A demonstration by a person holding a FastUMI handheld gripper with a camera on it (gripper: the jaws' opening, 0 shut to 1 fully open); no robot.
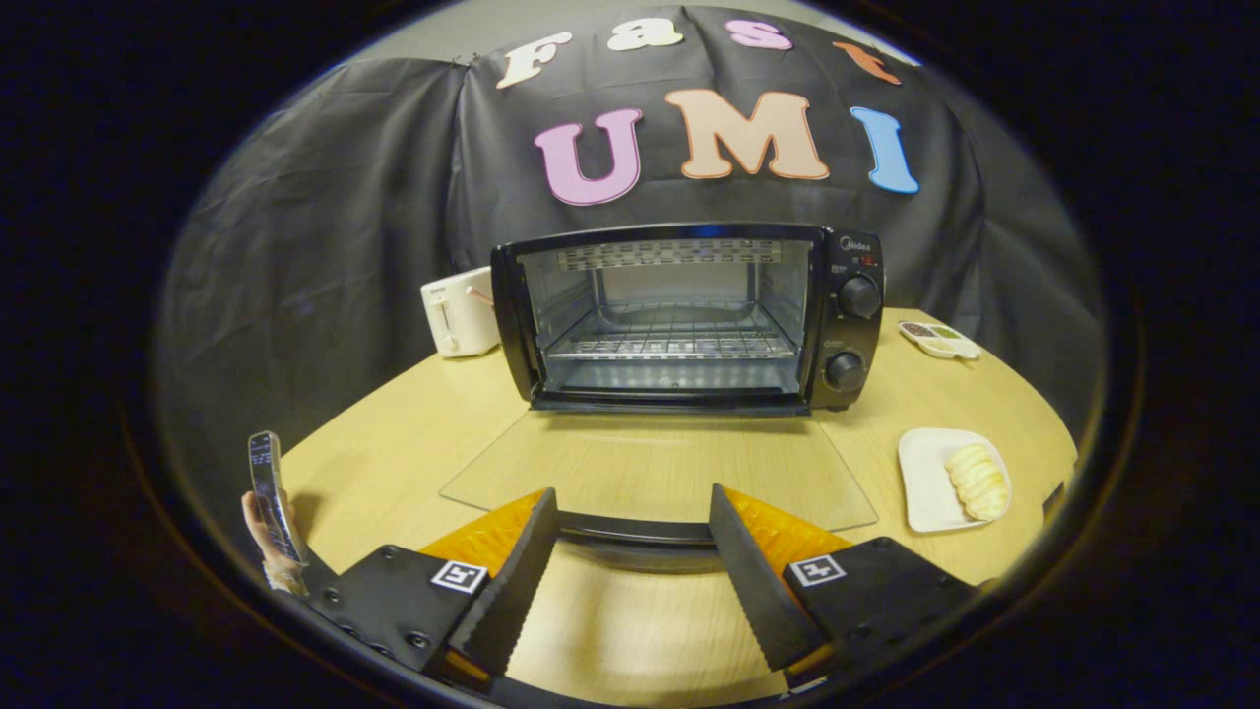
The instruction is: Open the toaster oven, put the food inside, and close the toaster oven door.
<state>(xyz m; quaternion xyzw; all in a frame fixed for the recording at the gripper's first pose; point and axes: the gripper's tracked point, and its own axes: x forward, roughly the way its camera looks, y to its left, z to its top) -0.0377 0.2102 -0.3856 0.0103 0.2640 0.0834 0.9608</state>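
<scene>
Tool spread apart astride the lowered door's handle, gripping nothing; risks clipping the glass door when swinging toward the food.

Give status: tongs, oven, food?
Tongs open, fingers either side of the door handle. Toaster oven door folded down flat, rack bare. Food on its plate, right of the door.

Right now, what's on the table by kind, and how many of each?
Toaster oven, door open flat: 1
White toaster: 1
White plate with food: 1
Small divided dish: 1
Total: 4
The gripper is open at the door's handle.
</scene>
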